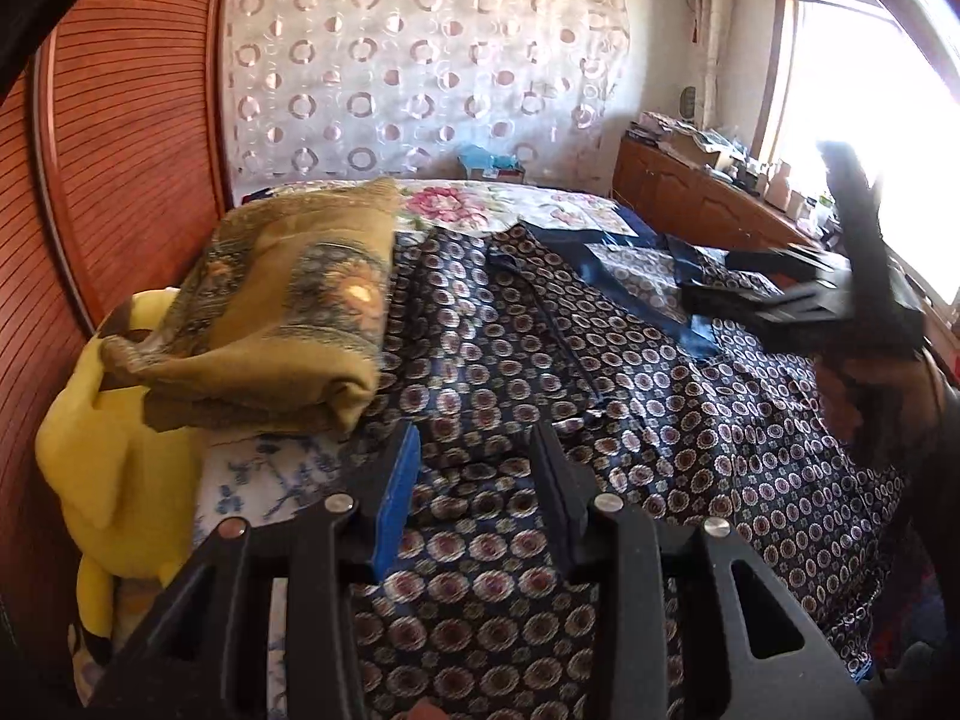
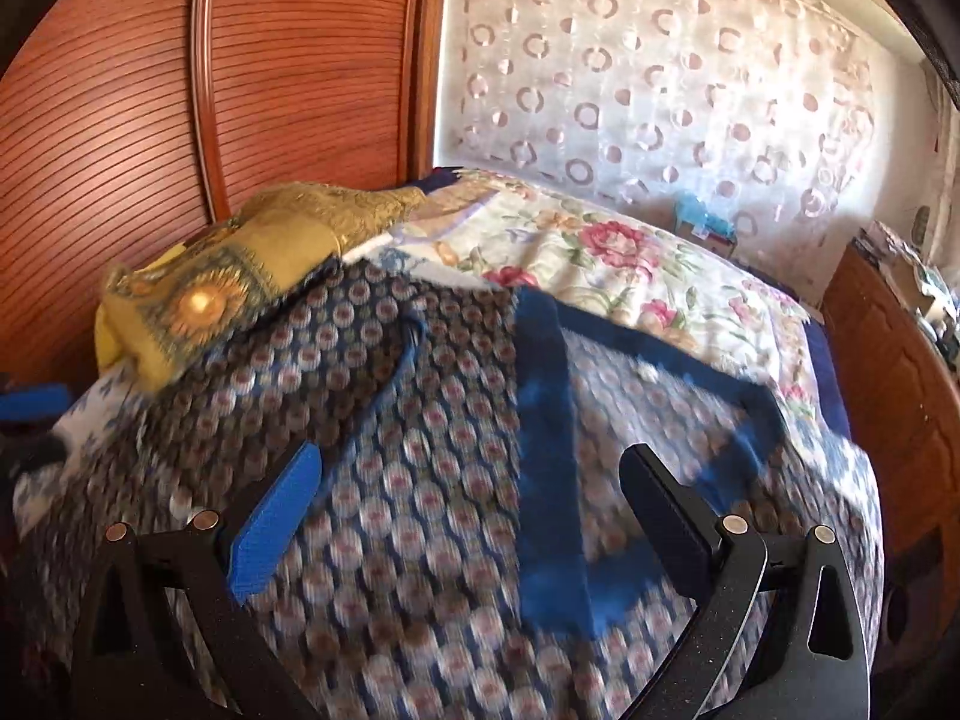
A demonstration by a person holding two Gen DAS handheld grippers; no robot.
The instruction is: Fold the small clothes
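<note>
Both tools hang spread and empty, the left tool [image 1: 480, 456] and right tool [image 2: 474, 474] over the patterned navy garment [image 1: 660, 420]; pinch the blue-trimmed edge ahead of the right tool squarely before folding.

The left gripper [image 1: 480, 456] is held tilted downward, its jaws set partly apart with nothing pressed between the pads. The right gripper [image 2: 474, 480] is likewise angled downward, its jaws spread wide and empty; in the left wrist view it is seen blurred, gripped by a hand [image 1: 888, 396].
</note>
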